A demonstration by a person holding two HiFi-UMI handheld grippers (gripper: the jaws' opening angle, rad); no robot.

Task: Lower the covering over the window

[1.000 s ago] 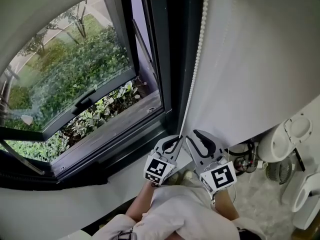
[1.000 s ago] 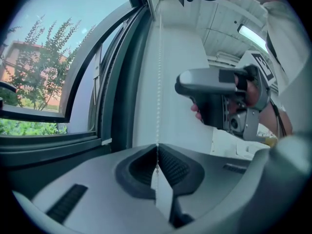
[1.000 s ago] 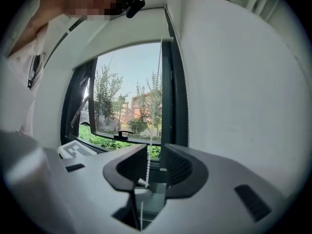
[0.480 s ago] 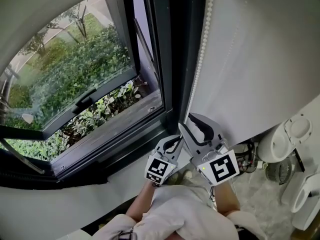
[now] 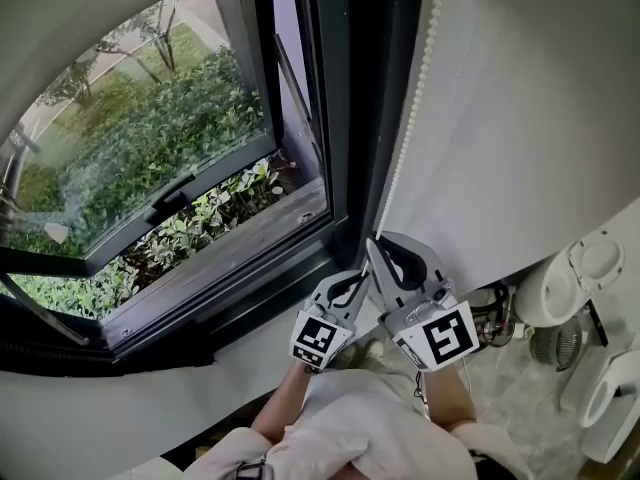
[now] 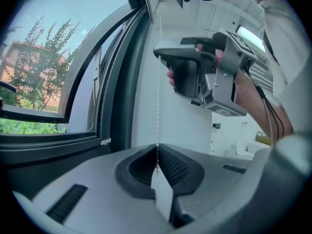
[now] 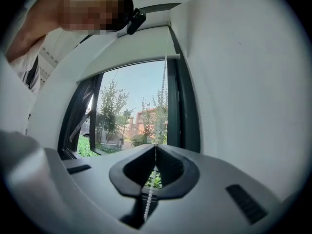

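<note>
By the right-hand edge of the window, where the dark frame meets the white wall, the bead chain hangs straight down, and both tools are on it. The left gripper is pressed together on the chain low down, near the sill. In its own view the beads run right into the seam between its ribbed pads. The right gripper sits just above it, a little nearer the wall. Its jaws have just been closing with the chain between them, and they are pinched on it too, with beads trailing out below the pads.

I take the stacked grip for a hand-over-hand pull. The lower tool holds the chain taut so it cannot slip, while the upper one takes a fresh hold higher up.

The covering itself, a white roller blind, is well apart from either tool, up at the head of the window. The glass beneath it is bare, with garden showing through, so the lowering looks far from done. The chain is the only link between tools and blind, running up from the right gripper's pads to the blind's end.
</note>
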